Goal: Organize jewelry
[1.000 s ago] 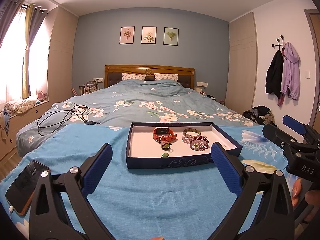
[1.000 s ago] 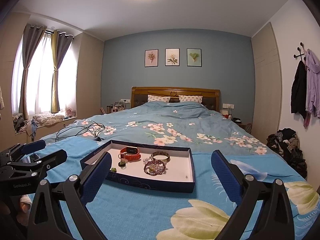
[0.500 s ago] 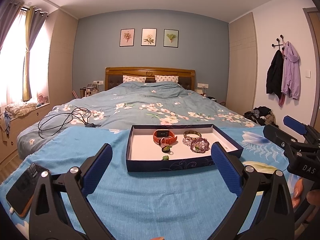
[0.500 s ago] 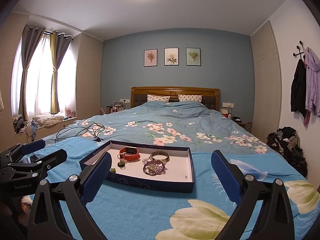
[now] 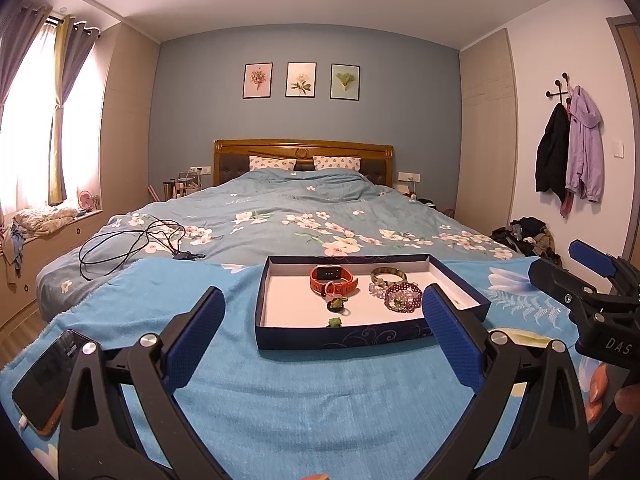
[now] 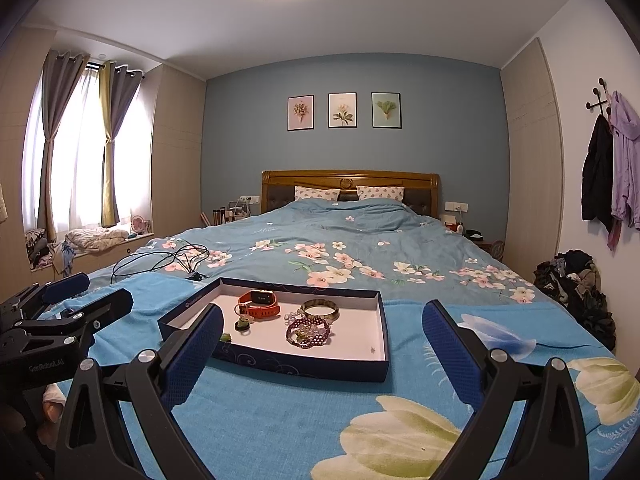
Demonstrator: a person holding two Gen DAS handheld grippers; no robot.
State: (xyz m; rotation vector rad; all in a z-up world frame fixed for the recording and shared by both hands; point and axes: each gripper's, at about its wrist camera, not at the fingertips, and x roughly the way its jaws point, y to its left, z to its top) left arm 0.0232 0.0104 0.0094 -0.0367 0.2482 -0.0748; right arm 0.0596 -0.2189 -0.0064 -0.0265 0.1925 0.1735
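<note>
Left wrist view: my left gripper hovers over the blue blanket, jaws spread wide and empty, the navy tray straight ahead on the bed, holding an orange watch, a bangle and a beaded bracelet. Right wrist view: my right gripper is also wide open with nothing held, the tray just ahead and slightly left.

A matt cardboard tray lies on a nubby cloth blanket; the headboard is glossy wood.
</note>
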